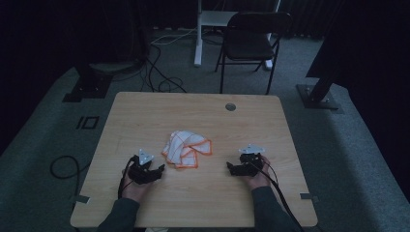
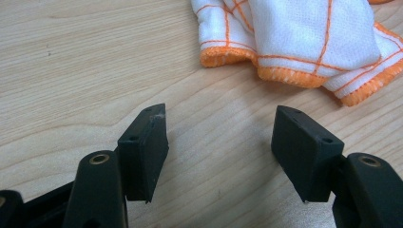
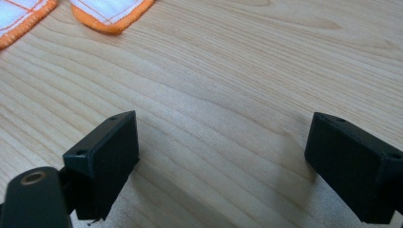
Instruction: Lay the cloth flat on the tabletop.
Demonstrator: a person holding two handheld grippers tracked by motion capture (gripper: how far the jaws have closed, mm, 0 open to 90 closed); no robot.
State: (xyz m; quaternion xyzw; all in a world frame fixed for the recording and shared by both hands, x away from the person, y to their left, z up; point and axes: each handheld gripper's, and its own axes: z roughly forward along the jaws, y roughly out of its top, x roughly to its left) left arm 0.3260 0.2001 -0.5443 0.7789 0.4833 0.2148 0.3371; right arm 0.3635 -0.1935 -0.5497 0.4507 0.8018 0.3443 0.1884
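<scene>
The wooden counter (image 1: 203, 203) carries a crumpled cloth (image 1: 186, 149) near its middle, with a small round metal disc (image 1: 230, 107) set in the far edge. Beyond the counter a dark folding chair (image 1: 251, 41) stands on the grey carpet.

The cloth lies between the two grippers and a little farther from the person than either. The left gripper (image 1: 157, 171) rests on the counter just beside the cloth's near left corner, apart from it; in the left gripper view the cloth (image 2: 294, 40) lies ahead of the fingers (image 2: 142, 152), toward the right, with bare wood between. The right gripper (image 1: 231, 167) rests near the cloth's right side, a wider gap away; in the right gripper view only two hemmed corners of the cloth (image 3: 111, 12) reach in at the top left, well ahead of the fingers (image 3: 102, 164).

Both pairs of fingers are released, spread wide with nothing but wood between them.

The cloth is white with a thin orange grid and a thick orange stitched hem, bunched into overlapping folds.
</scene>
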